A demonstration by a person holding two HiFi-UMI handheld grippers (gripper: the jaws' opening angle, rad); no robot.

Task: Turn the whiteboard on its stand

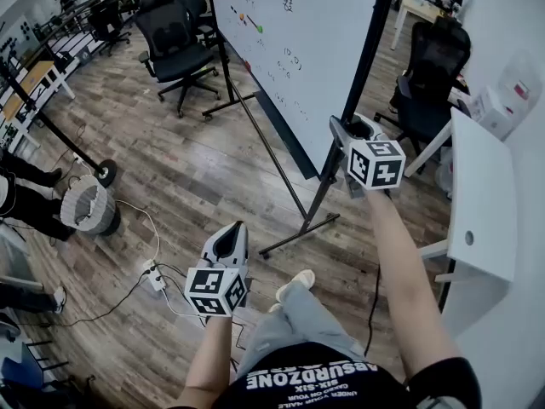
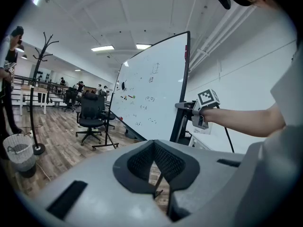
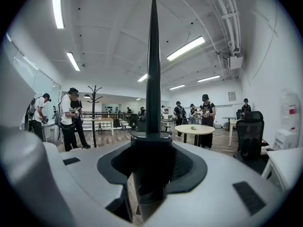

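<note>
The whiteboard (image 1: 298, 49) stands on its black wheeled stand, its face carrying small marks and magnets. My right gripper (image 1: 341, 135) is shut on the board's black right-hand side post (image 3: 153, 70), which fills the gap between the jaws and rises straight up. From the left gripper view, the whiteboard (image 2: 151, 98) appears at an angle with the right gripper (image 2: 187, 108) clamped on its edge. My left gripper (image 1: 237, 228) hangs low over the wood floor, away from the board, its jaws (image 2: 154, 148) shut with nothing in them.
The stand's foot (image 1: 298, 233) runs across the floor between the grippers. Black office chairs (image 1: 174, 45) (image 1: 434, 75) stand on both sides of the board. A white desk (image 1: 481, 194) is close at right. A wastebasket (image 1: 85, 204) and power strip (image 1: 155, 278) lie at left. People (image 3: 71, 117) stand beyond.
</note>
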